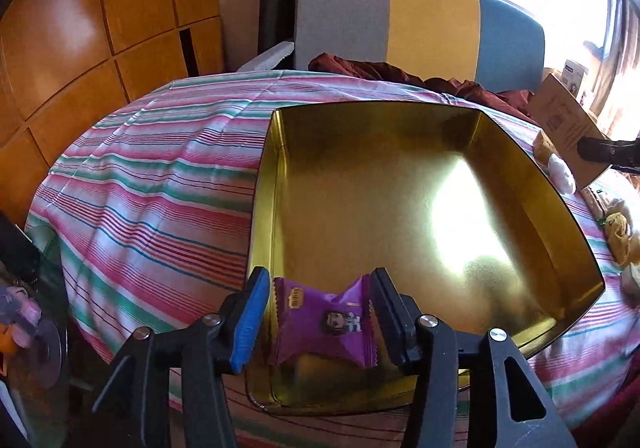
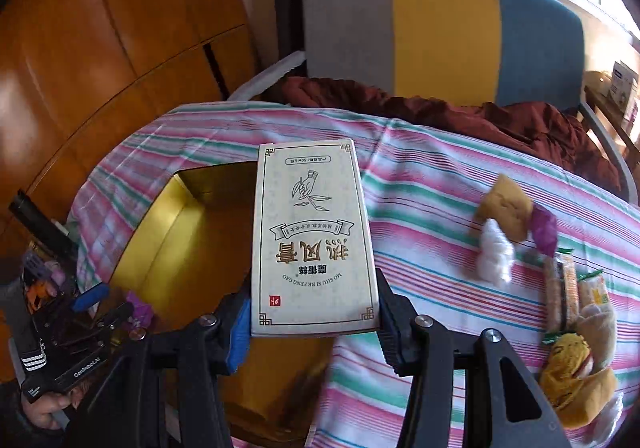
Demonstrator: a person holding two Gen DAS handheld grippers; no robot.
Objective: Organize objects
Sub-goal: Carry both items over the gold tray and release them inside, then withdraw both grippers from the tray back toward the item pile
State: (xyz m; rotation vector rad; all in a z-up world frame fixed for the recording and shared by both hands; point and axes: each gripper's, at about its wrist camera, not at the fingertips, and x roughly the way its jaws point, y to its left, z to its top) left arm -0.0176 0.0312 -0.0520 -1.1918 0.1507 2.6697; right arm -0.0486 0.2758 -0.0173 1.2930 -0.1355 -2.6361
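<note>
A purple snack packet [image 1: 326, 324] lies in the near left corner of an open gold tin [image 1: 380, 188] on the striped tablecloth. My left gripper [image 1: 320, 280] straddles the packet with its jaws open; a gap shows beside the blue pad. In the right wrist view the left gripper [image 2: 110, 304] and the purple packet [image 2: 140, 312] sit at the gold tin's [image 2: 160, 232] near left edge. My right gripper [image 2: 314, 300] is shut on a cream carton [image 2: 312, 232] with printed lettering, held above the tin's right side. The carton [image 1: 568, 128] and right gripper [image 1: 608, 152] appear at the far right of the left wrist view.
Several loose snacks lie right of the tin: a white packet [image 2: 494, 252], a brown one [image 2: 504, 208], a purple one [image 2: 544, 228], wafers [image 2: 562, 288] and yellow packets [image 2: 572, 368]. A grey, yellow and blue chair [image 2: 440, 32] with maroon cloth [image 2: 480, 116] stands behind the table. Wooden cabinets [image 1: 80, 48] at left.
</note>
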